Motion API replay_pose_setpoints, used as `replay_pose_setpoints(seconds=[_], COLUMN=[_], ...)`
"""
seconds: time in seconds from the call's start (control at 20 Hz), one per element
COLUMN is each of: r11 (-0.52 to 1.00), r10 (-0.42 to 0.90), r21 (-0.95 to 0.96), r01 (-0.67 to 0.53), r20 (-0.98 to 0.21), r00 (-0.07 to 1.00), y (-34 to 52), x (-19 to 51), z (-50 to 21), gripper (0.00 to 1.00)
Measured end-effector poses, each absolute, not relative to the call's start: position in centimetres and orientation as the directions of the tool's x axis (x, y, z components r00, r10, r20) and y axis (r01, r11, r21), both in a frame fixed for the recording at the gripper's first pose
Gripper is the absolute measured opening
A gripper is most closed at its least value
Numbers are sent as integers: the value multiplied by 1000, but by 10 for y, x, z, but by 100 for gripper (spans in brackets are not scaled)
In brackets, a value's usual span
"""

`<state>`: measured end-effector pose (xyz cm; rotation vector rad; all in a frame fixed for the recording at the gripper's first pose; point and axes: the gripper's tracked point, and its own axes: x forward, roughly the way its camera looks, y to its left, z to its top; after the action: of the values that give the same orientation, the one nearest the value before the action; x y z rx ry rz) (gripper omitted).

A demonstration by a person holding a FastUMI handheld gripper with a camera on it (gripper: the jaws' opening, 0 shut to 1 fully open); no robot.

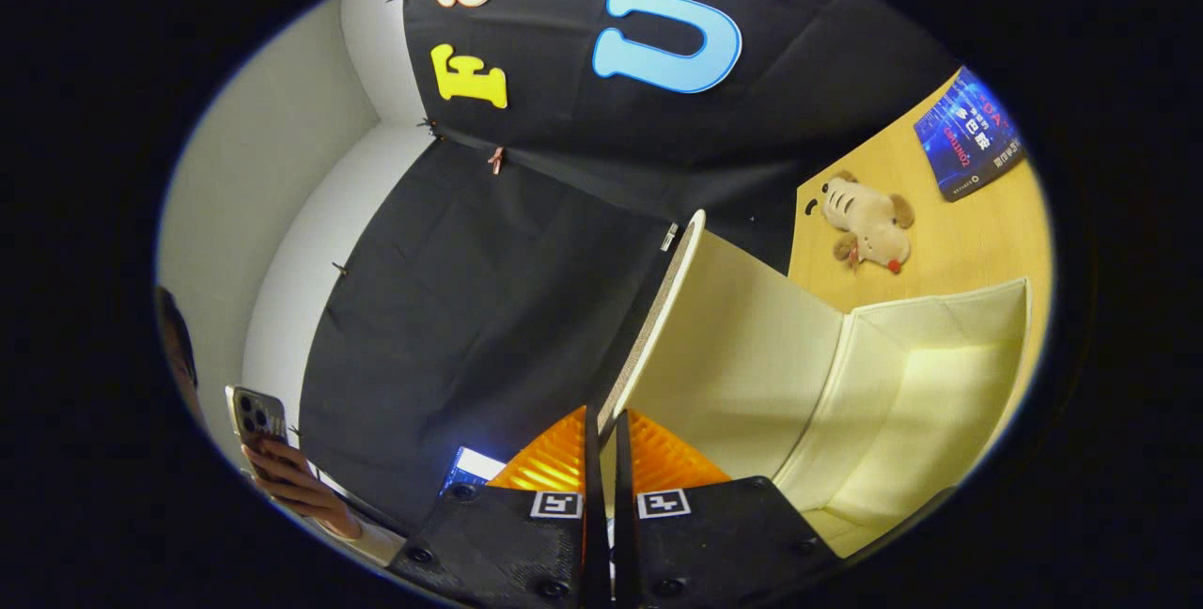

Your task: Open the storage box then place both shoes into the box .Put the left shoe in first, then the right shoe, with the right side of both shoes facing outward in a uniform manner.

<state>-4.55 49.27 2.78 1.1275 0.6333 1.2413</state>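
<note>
My gripper [602, 429] is shut on the edge of the storage box's lid [742, 346], with one finger on each side of the thin panel. The lid is swung up and away from the box, its cream inner face turned toward the opening. Beyond it, to the right of the fingers, I see the pale fabric walls of the open storage box [940, 383]. Nothing lies in the part of the inside that I can see. The whole scene appears tilted on its side.
The box stands on a wooden table [959, 261]. A small plush toy [869, 228] and a blue book [968, 144] lie on the table beyond the box. To the left of the fingers, a person's hand holds a phone [258, 421] near the white wall.
</note>
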Motion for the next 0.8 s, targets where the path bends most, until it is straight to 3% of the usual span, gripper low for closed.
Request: replay_pose_setpoints(seconds=[0.15,0.25,0.35,0.5,0.6,0.8], r11=[-37,-1,15,47,105,275], r10=[956,959,958,944,935,897], r21=[907,895,885,879,870,833], r01=[-420,-446,-465,-475,-481,-480], r20=[155,127,119,116,78,-43], r00=[249,252,259,308,347,440], y=[514,523,526,520,511,473], x=[-50,-50,-49,-37,-28,-11], z=[28,24,24,26,18,-14], gripper=[8,15,37,85,90,91])
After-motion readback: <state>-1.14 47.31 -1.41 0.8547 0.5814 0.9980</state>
